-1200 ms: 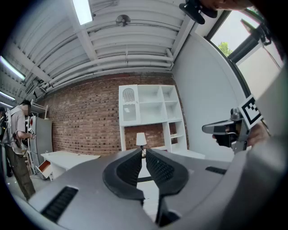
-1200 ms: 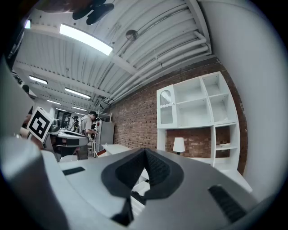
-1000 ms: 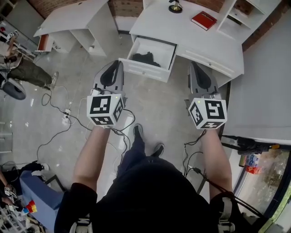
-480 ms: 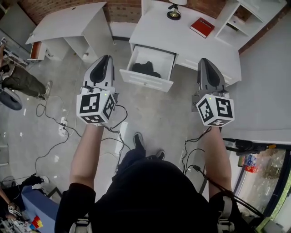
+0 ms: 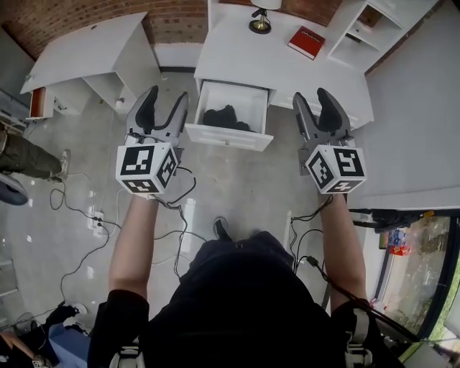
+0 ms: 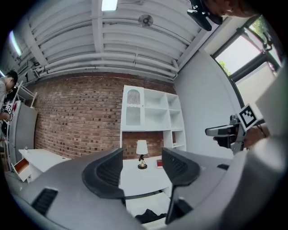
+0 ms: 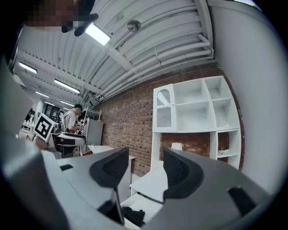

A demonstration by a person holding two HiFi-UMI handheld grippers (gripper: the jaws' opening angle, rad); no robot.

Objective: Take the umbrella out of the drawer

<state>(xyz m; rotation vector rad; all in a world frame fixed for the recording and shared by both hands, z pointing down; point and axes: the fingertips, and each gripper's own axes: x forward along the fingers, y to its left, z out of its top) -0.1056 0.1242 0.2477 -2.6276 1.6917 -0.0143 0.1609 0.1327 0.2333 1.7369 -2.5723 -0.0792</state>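
In the head view the left tongs (image 5: 167,97) and the right tongs (image 5: 310,97) are held out level on either side of an open drawer (image 5: 228,136) of a white counter (image 5: 287,72). Both are spreading apart with nothing between their jaws. The umbrella (image 5: 219,116), a dark folded bundle, lies inside the drawer towards its back, apart from both tongs. A red book (image 5: 306,42) and a small lamp (image 5: 259,21) stand on the counter, with a white shelf unit (image 5: 359,29) beside it. In the left gripper view the jaws stand wide and bare, framing the lamp and counter, with the umbrella low in the drawer beneath them. In the right gripper view the jaws are likewise parted and empty, the umbrella showing dark in the drawer below the left jaw, before a brick wall (image 7: 130,121).
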